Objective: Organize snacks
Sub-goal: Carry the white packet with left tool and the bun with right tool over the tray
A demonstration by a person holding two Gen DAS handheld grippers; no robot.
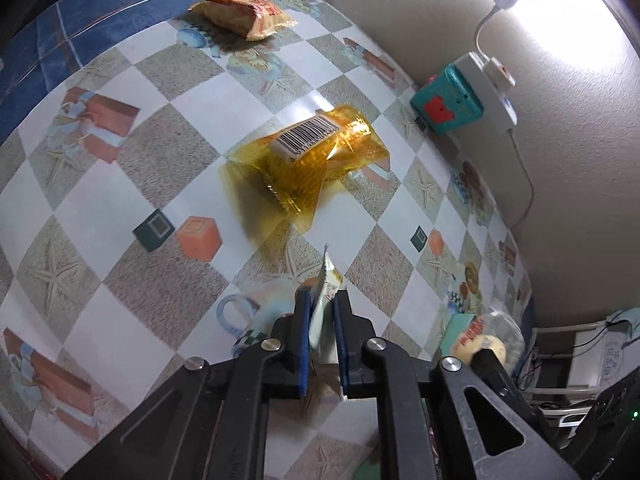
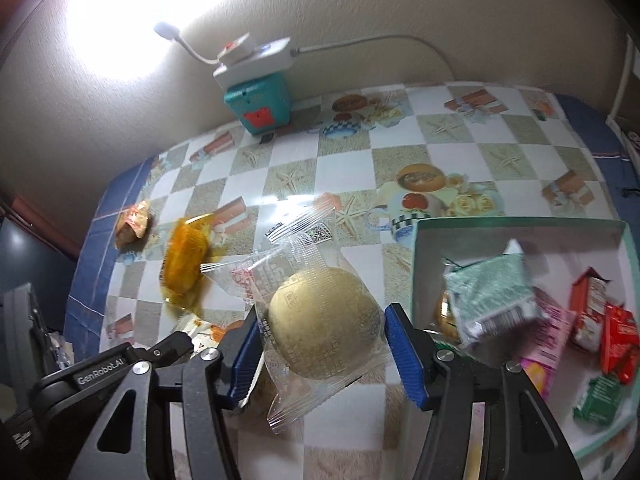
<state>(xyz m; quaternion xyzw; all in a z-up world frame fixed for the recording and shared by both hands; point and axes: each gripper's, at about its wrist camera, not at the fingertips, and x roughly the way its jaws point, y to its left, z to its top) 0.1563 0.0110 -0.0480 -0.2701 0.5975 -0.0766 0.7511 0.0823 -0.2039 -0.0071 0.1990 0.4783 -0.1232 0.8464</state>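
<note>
The left claw (image 1: 323, 300) is pinching the thin edge of a pale snack packet (image 1: 326, 280), its blue pads nearly together on the wrapper; gripping by the flat seal is probably what lets such a slim thing hang clear of the bench (image 1: 120, 184); the print on it is too blurred to read. The right claw (image 2: 320, 338) is standing about half open around a round golden cake in clear wrap (image 2: 324, 322); the left pad is pressing the wrapper while the right pad appears just at its edge, so it seems to be holding it, though the far contact is hard to judge. The white box (image 2: 520, 226) is sitting just to the right of that claw, already collecting snacks: a pale green packet (image 2: 490, 300), red wrappers (image 2: 600, 320) and a pink packet (image 2: 548, 332); the cake is likely heading there next. Two snacks are still lying loose on the bench: an amber-wrapped pastry (image 1: 308, 160) in the middle, barcode up, and an orange packet (image 1: 244, 14) well apart near the far edge. A teal box (image 1: 448, 106) with a power strip (image 1: 494, 88) on top is standing by the wall, out of the way.
</note>
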